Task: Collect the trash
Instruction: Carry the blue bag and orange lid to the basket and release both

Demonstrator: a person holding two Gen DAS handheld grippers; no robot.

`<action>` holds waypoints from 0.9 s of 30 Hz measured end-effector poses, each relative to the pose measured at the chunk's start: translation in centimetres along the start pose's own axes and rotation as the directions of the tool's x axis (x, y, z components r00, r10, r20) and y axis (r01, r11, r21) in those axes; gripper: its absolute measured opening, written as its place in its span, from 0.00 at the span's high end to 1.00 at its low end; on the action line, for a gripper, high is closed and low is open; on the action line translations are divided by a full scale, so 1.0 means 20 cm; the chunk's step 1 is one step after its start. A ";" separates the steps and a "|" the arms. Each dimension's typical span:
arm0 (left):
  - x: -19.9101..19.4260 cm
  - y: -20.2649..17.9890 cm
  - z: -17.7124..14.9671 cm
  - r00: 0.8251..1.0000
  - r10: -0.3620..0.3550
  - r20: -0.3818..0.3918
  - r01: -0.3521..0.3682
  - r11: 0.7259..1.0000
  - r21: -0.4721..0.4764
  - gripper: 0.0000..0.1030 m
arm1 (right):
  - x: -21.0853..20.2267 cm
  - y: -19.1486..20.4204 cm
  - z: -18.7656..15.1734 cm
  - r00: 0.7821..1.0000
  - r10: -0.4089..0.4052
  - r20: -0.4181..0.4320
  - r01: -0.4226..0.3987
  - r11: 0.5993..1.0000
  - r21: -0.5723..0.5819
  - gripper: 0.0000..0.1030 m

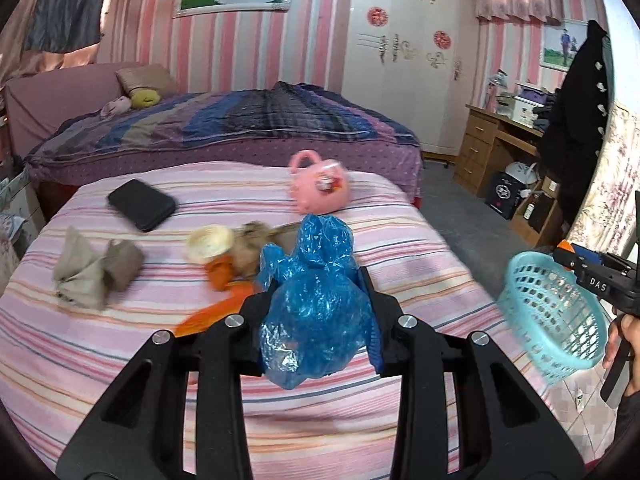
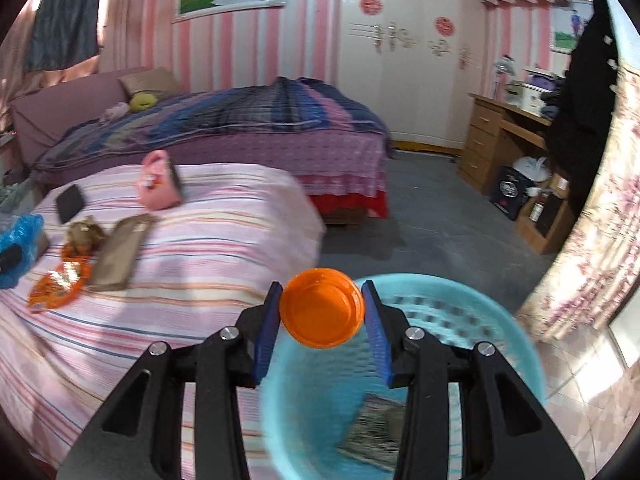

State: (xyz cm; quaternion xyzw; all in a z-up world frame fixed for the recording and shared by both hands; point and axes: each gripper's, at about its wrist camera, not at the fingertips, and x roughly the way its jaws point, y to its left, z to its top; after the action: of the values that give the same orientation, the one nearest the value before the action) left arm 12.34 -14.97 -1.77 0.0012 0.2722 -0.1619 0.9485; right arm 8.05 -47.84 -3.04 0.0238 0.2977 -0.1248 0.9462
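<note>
At the far left of the left wrist view we see crumpled grey-brown paper (image 1: 94, 272) lying on the pink striped bedspread (image 1: 400, 248), well apart from our left gripper (image 1: 320, 312). A little further along lies a black wallet-like case (image 1: 141, 204), then a cream lid (image 1: 211, 243) touching a brownish wad of trash (image 1: 250, 246), with an orange wrapper (image 1: 218, 300) just below them. Next comes our left gripper, clamped on a crumpled blue plastic bag (image 1: 316, 304) that bulges up and forward between the two fingers, held above the bedspread. Behind the bag sits a pink toy handbag (image 1: 320, 188). At the right edge, off the side of the bed, the light blue basket (image 1: 556, 320) appears tilted, beside our right gripper's body and our right hand (image 1: 622, 340). In the right wrist view, again from the left, the blue bag shows at the edge, then the orange wrapper (image 2: 58, 284), the brownish wad (image 2: 84, 234), and a flat grey-brown piece (image 2: 120, 252) lying beside them on the bedspread. Further right, our right gripper (image 2: 322, 312) is closed on an orange cap (image 2: 322, 314), its blue pads (image 2: 270, 324) pressing the cap's rim on both sides. The cap is held directly above the basket (image 2: 460, 304), over its near rim, and a striped scrap (image 2: 372, 436) already lies on the basket's floor.
</note>
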 end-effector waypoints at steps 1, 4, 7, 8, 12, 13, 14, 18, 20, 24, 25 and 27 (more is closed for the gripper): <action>0.00 -0.06 0.01 1.000 -0.009 0.003 0.009 1.000 0.007 0.67 | 0.00 -0.06 -0.01 1.000 -0.009 -0.002 0.009 1.000 0.012 0.61; 0.03 -0.23 0.03 0.999 -0.048 0.015 0.048 0.998 0.030 0.67 | 0.02 -0.19 -0.03 0.999 -0.037 -0.011 0.037 0.999 0.034 0.61; 0.08 -0.42 0.04 0.993 -0.117 0.012 0.117 0.993 0.023 0.67 | 0.03 -0.30 -0.05 0.998 -0.066 -0.025 0.067 0.995 0.068 0.61; 0.10 -0.49 0.04 0.990 -0.139 0.008 0.139 0.990 0.021 0.67 | 0.04 -0.33 -0.06 0.997 -0.076 -0.029 0.078 0.993 0.083 0.61; 0.19 -0.75 0.01 0.980 -0.196 -0.020 0.196 0.979 0.056 0.67 | 0.06 -0.42 -0.08 0.995 -0.089 -0.034 0.092 0.992 0.085 0.61; 0.20 -0.80 0.00 0.978 -0.205 -0.026 0.206 0.976 0.067 0.67 | 0.08 -0.46 -0.09 0.994 -0.096 -0.042 0.099 0.992 0.075 0.61; 0.22 -0.87 -0.01 0.976 -0.216 -0.033 0.218 0.972 0.086 0.67 | 0.09 -0.47 -0.10 0.994 -0.098 -0.047 0.102 0.992 0.074 0.61; 0.28 -1.06 -0.05 0.969 -0.240 -0.051 0.245 0.961 0.126 0.67 | 0.11 -0.60 -0.13 0.992 -0.114 -0.063 0.121 0.985 0.125 0.61; 0.34 -1.13 -0.06 0.962 -0.263 -0.076 0.271 0.956 0.115 0.67 | 0.10 -0.64 -0.14 0.991 -0.124 -0.058 0.131 0.980 0.151 0.61; 0.40 -1.24 -0.10 0.953 -0.282 -0.112 0.295 0.948 0.119 0.67 | 0.09 -0.72 -0.17 0.989 -0.135 -0.058 0.144 0.971 0.190 0.61; 0.41 -1.27 -0.11 0.953 -0.281 -0.116 0.295 0.947 0.131 0.67 | 0.09 -0.74 -0.18 0.989 -0.138 -0.062 0.147 0.970 0.193 0.61; 0.42 -1.32 -0.13 0.953 -0.278 -0.123 0.295 0.943 0.154 0.66 | 0.09 -0.75 -0.19 0.988 -0.140 -0.064 0.151 0.969 0.197 0.61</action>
State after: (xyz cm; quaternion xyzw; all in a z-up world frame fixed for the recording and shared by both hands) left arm 9.67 -42.29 -6.11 0.0509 0.3015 -0.3204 0.8966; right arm 3.66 -62.36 -6.69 0.1006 0.3079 -0.2227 0.9195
